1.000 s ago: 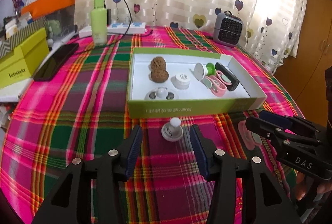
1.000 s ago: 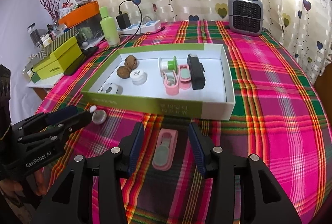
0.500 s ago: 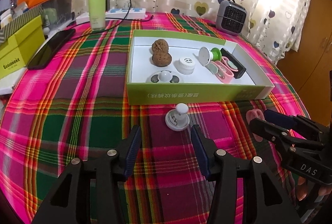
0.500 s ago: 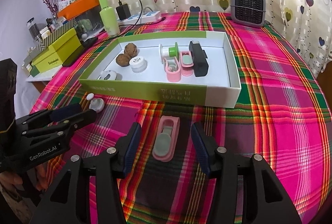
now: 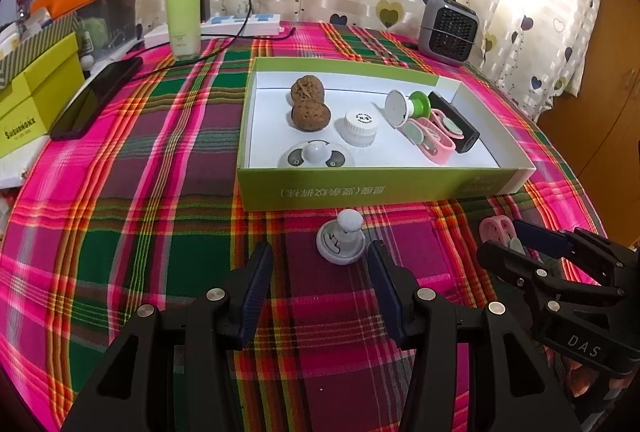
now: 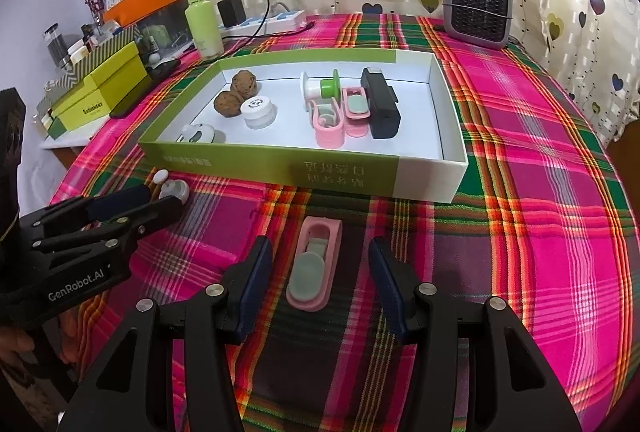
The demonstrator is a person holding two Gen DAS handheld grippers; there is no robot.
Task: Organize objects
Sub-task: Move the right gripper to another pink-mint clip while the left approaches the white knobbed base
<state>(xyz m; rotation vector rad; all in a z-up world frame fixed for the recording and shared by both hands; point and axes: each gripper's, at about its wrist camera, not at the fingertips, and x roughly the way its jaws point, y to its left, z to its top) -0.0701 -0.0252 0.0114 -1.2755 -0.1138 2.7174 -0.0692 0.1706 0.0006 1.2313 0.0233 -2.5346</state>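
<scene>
On the plaid counter (image 6: pixel 520 159), just short of the green box (image 6: pixel 348 175), the pink clip (image 6: pixel 314 264) lay lengthwise between the right tool's (image 6: pixel 320 272) spread, empty jaws, while the white knob (image 5: pixel 341 242) sat just ahead of the equally spread left tool (image 5: pixel 320 272).

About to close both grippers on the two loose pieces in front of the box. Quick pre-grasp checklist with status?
1. Left gripper open: ok.
2. White knob piece lined up between the left fingers: ok, just ahead of the tips.
3. Right gripper open: ok.
4. Pink clip between the right fingers, untouched: ok.
5. Free floor in the box for both pieces: ok.
6. Fingertips low enough to grip: cannot tell.
</scene>
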